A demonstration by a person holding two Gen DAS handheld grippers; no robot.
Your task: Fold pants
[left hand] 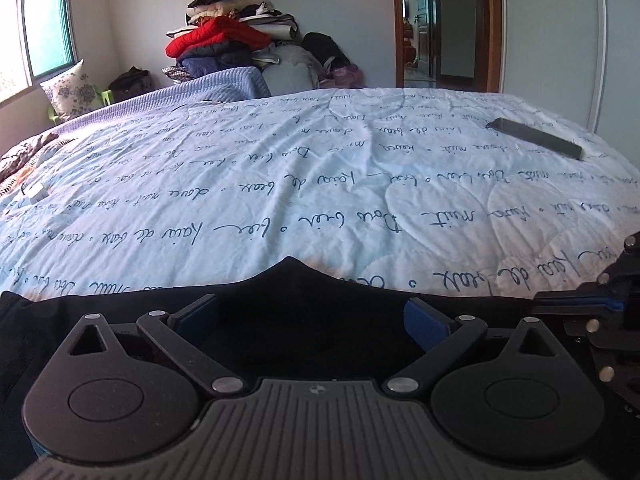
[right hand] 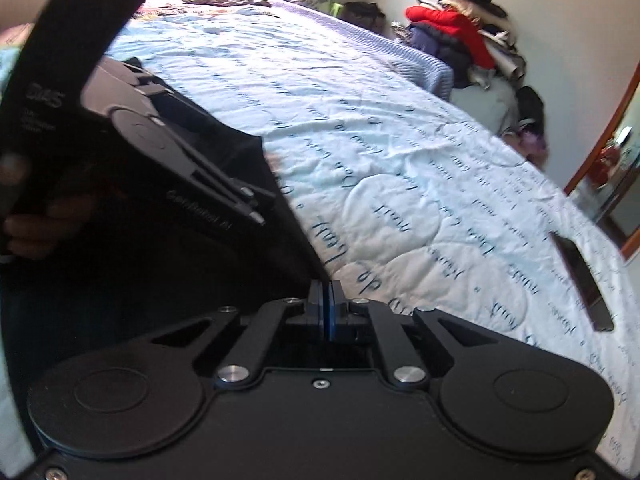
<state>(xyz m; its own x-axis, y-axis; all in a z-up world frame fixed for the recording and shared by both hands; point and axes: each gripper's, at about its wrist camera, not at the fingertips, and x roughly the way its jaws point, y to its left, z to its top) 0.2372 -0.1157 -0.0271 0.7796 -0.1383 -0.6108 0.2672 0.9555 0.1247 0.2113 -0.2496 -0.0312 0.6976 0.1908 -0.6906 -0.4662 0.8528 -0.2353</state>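
Note:
Black pants [left hand: 296, 284] lie along the near edge of a light blue quilt with script print [left hand: 320, 184]. My left gripper [left hand: 310, 320] is open, its blue-padded fingers [left hand: 424, 322] spread over the black cloth. My right gripper [right hand: 326, 300] is shut, with its blue pads pressed together at the edge of the pants [right hand: 248, 184]; any pinched cloth is hidden. The right gripper also shows at the right edge of the left wrist view [left hand: 600, 304]. The left gripper shows at the left of the right wrist view [right hand: 168, 148], held by a hand.
A dark phone [left hand: 536, 138] lies on the quilt at the far right, also seen in the right wrist view [right hand: 582, 280]. A pile of clothes with a red jacket [left hand: 224, 36] stands beyond the bed. A floral pillow [left hand: 68, 88] sits by the window; a doorway [left hand: 440, 20] is at the back right.

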